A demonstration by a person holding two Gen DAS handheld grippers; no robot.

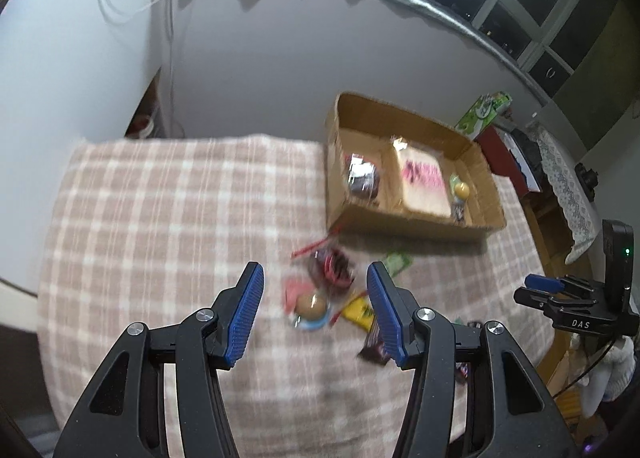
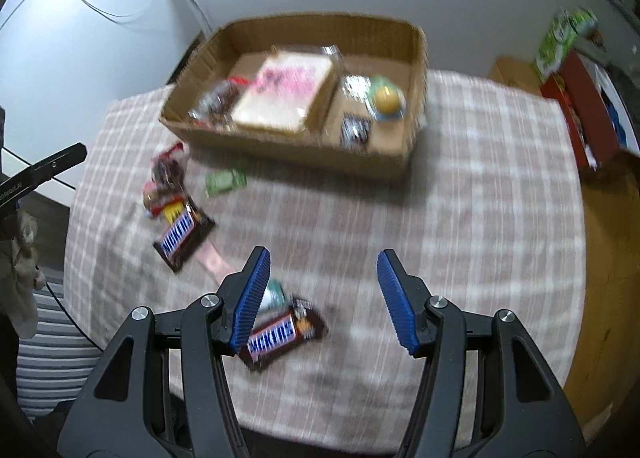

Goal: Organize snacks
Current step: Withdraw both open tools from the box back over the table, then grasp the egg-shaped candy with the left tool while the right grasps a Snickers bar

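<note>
**Inspector:** Presently, progress is partial. The cardboard box (image 2: 416, 69) on the checked cloth (image 2: 480, 197) holds several snacks; others lie loose in front of it.

**Clerk:** Contents by compartment?

**Inspector:** A divider gives 2 sections. One holds a pink-printed flat packet (image 2: 286, 91) and a dark wrapped item (image 2: 216, 101); the other a yellow ball-shaped sweet (image 2: 387, 98) and a small dark packet (image 2: 355, 130).

**Clerk:** Outstanding?

**Inspector:** 2 Snickers bars, (image 2: 183, 237) and (image 2: 280, 334), a green packet (image 2: 225, 181), and a mixed pile (image 1: 324, 294) of red, yellow and round items. Blur prevents finer identification.

**Clerk:** Grippers?

**Inspector:** Left gripper (image 1: 316, 310) stands parted and empty above the pile. Right gripper (image 2: 324, 298) is likewise parted, holding nothing, with the nearer bar below its left finger. I judge roughly half remains.
</note>
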